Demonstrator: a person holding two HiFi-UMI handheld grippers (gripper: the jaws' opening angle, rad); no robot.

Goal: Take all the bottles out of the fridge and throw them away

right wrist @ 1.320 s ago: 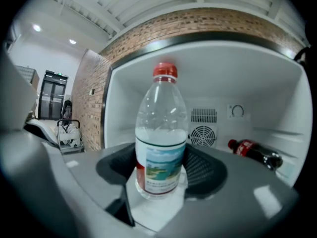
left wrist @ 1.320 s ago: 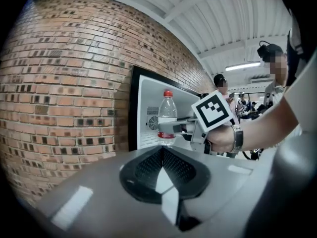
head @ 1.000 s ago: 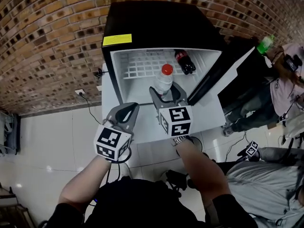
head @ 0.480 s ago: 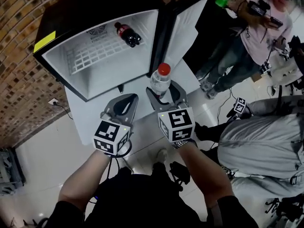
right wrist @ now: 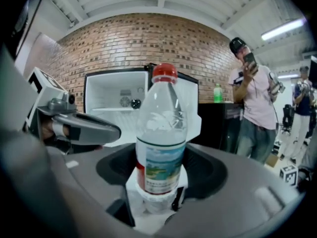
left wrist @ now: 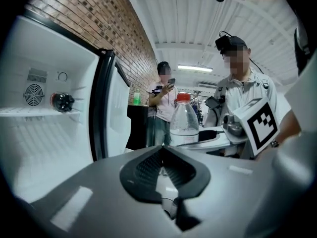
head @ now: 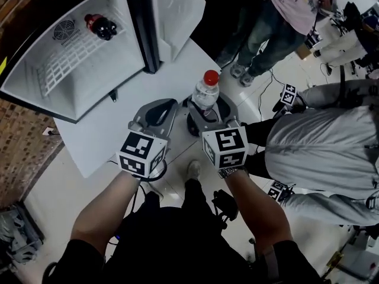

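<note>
Right tongs (head: 208, 112): clamped on lower body of red-capped water bottle (head: 206, 92), held upright outside the fridge (head: 89, 84).
Left tongs (head: 155, 114): closed, empty.
Cola bottle (head: 100, 25): lying on fridge shelf.
Handling: firm grip, bottle vertical until disposal.

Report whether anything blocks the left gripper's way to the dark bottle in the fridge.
Nothing visible does. The fridge door stands open, and the dark bottle lies on the wire shelf with open space in front of it. The left gripper is shut and empty.
</note>
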